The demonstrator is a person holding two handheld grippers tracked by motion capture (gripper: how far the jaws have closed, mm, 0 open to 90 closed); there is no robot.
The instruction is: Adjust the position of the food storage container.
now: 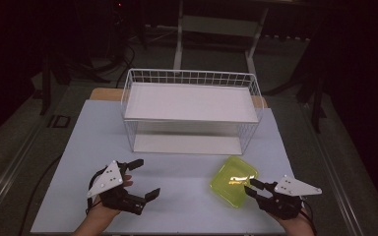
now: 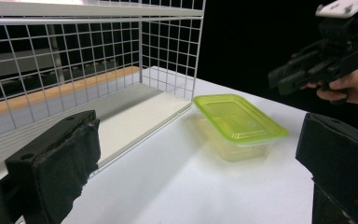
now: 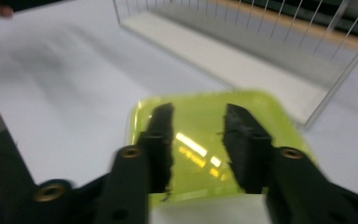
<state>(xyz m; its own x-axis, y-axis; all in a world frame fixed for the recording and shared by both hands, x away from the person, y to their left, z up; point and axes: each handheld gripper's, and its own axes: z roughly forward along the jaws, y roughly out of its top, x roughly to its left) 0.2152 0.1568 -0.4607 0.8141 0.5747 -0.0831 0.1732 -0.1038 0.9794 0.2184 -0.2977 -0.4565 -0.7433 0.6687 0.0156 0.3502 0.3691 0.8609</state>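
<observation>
Right gripper [image 1: 251, 189] at 5 o'clock on the table [image 1: 177, 206], jaws narrowed to a partial gap and hanging over the near edge of the green container [image 1: 234, 181]. In the right gripper view its jaws sit above the lid with a gap between them; nothing is pinched and no pad presses anything, so not gripping yet. That frame is blurred, and contact with the lid can't be confirmed.

Left gripper [image 1: 142, 178] at 7 o'clock, jaws spread wide, empty, well apart from the container.

The container sits on the table at about 4 o'clock, just in front of the right front corner of the wire rack [image 1: 192, 110], near it but not touching as far as visible. From the left gripper view [image 2: 237, 122] it is a shallow rectangular translucent tub with a flat lid on and looks empty.

Handling guess: light, thin plastic, somewhat flexible walls, glossy lid likely slippery. A top-down pinch on the flat lid would skate. Better to bite the protruding lid rim at the near short edge, or span the narrow width across both side walls, with moderate squeeze so it doesn't buckle or pop the lid.
</observation>
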